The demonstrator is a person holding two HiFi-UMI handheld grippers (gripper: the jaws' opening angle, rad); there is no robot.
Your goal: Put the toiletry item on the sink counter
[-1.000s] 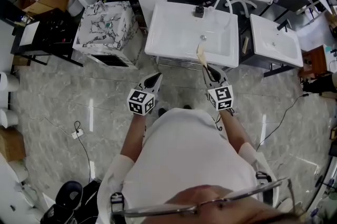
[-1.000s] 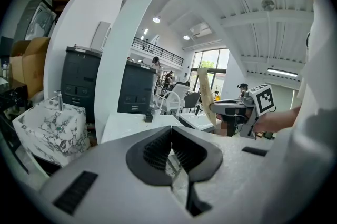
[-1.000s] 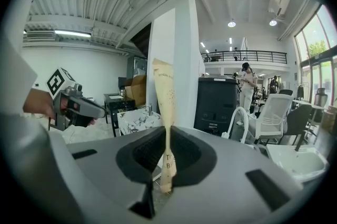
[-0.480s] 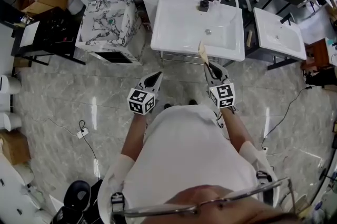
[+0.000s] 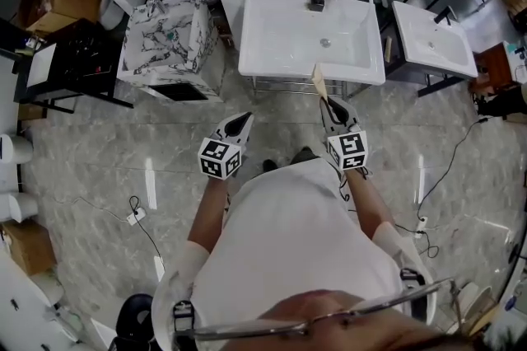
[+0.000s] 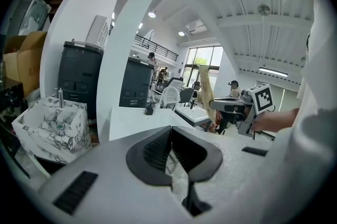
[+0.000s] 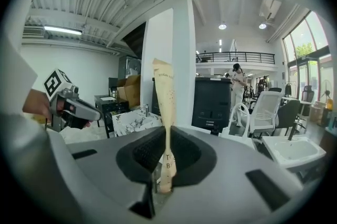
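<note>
The white sink is gleaming smooth and glossy, the marbled floor is reflecting light, and the speckled beige tube is looking matt.

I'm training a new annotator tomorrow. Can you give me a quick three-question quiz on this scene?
1. True or false: the left gripper has its jaws together, with nothing between them.
2. The right gripper is shut on: A) a toothbrush, B) a cream tube, C) a cup.
3. Fill in: in the head view, the marbled basin stands to the ___ of the white sink.
Key: 1 true; 2 B; 3 left.
</note>
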